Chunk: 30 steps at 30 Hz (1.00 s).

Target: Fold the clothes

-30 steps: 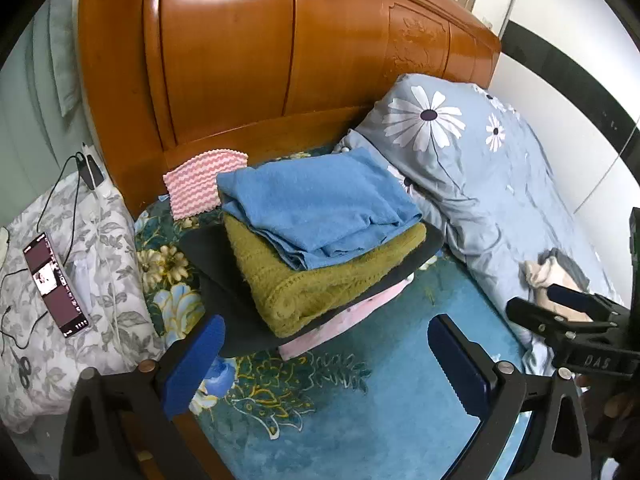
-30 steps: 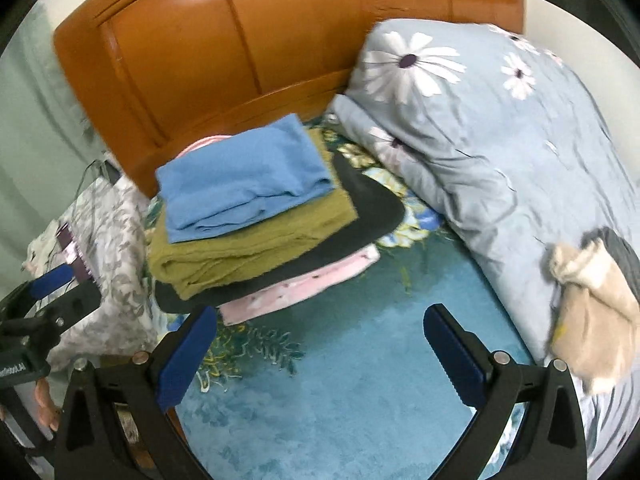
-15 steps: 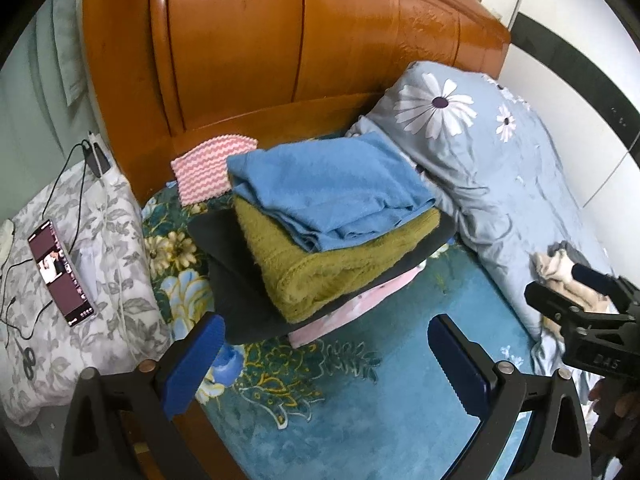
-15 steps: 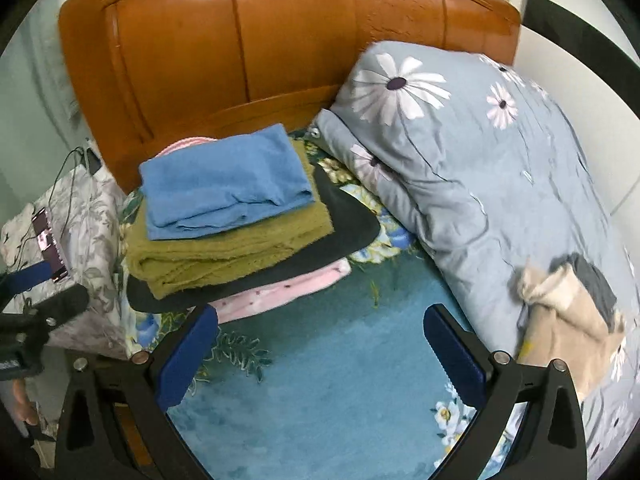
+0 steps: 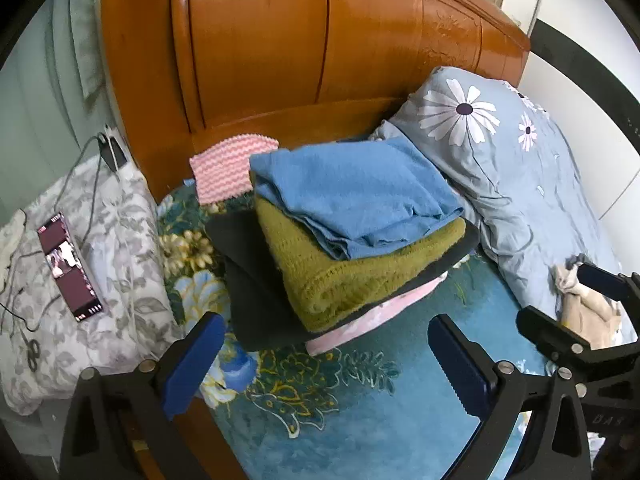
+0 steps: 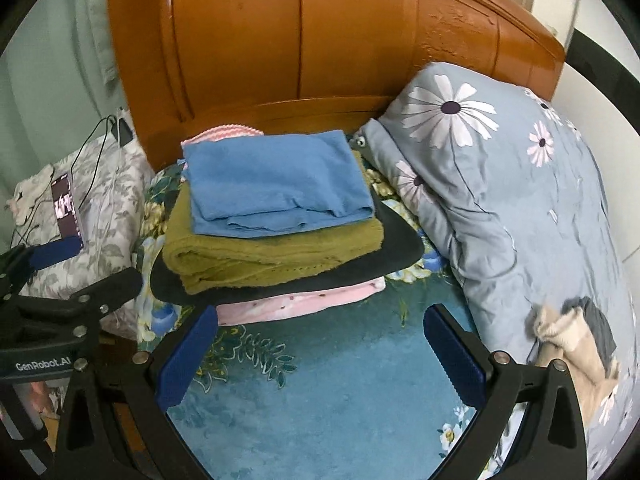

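A stack of folded clothes sits near the headboard: a blue piece [image 5: 352, 196] [image 6: 276, 178] on top, an olive knit [image 5: 352, 276] [image 6: 256, 252] under it, then a dark garment [image 6: 396, 256] and a pink one [image 6: 304, 300]. A crumpled beige and grey garment [image 6: 576, 340] [image 5: 588, 304] lies on the quilt at the right. My left gripper [image 5: 324, 356] hangs open and empty over the teal bedsheet in front of the stack. My right gripper [image 6: 320, 348] is open and empty too, and shows at the right edge of the left wrist view.
A wooden headboard [image 6: 320, 40] stands behind the stack. A grey flowered quilt [image 6: 500, 168] covers the bed's right side. A pink zigzag cloth [image 5: 230, 168] lies behind the stack. At the left, a phone [image 5: 70, 266] with cables rests on a grey floral cover.
Both grippers have drawn back and shifted left, so the stack and quilt sit further right in each view. The clothes have not moved. Both jaws stay open.
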Tool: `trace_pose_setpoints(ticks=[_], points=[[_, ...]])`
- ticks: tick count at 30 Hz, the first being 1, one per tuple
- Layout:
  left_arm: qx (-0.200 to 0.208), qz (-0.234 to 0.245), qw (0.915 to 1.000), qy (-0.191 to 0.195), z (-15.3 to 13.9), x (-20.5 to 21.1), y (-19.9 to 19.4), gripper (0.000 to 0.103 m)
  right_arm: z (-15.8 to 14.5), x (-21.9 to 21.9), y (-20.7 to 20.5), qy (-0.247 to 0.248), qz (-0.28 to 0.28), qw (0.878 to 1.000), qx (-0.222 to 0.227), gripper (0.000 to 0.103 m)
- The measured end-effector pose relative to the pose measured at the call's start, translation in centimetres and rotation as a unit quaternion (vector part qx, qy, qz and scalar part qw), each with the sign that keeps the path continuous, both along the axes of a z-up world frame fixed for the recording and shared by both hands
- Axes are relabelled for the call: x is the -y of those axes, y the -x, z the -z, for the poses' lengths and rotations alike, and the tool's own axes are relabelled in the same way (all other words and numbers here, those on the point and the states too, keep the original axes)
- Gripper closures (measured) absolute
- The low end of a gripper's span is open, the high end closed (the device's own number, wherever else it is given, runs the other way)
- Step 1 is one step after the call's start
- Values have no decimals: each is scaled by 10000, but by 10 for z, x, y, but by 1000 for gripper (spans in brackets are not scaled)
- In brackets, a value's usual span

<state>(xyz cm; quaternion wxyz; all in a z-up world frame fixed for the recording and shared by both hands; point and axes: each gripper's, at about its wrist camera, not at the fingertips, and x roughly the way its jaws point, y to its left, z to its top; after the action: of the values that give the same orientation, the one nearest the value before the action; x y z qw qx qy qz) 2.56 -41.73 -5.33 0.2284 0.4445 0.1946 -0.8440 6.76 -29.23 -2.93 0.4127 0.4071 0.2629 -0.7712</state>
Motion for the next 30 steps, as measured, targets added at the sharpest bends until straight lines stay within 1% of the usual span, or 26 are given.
trace_pose_setpoints(ticks=[8,15,17,23,30], points=[[322,7,9993,-167,31,5,9,0,23,16,-3,-422,-101,9990,74,0],[489,32,9983,-331,52,10,18,0,40,25,7,-713,-30,9972,202,0],[499,19,9981,-361,55,11,20,0,43,27,9,-755,-41,9969,227,0],[570,-22,9981,-231,61,14,25,0,51,33,16,-903,-16,9955,277,0],[624,76,9973,-384,65,18,31,0,55,36,18,-928,33,9950,378,0]])
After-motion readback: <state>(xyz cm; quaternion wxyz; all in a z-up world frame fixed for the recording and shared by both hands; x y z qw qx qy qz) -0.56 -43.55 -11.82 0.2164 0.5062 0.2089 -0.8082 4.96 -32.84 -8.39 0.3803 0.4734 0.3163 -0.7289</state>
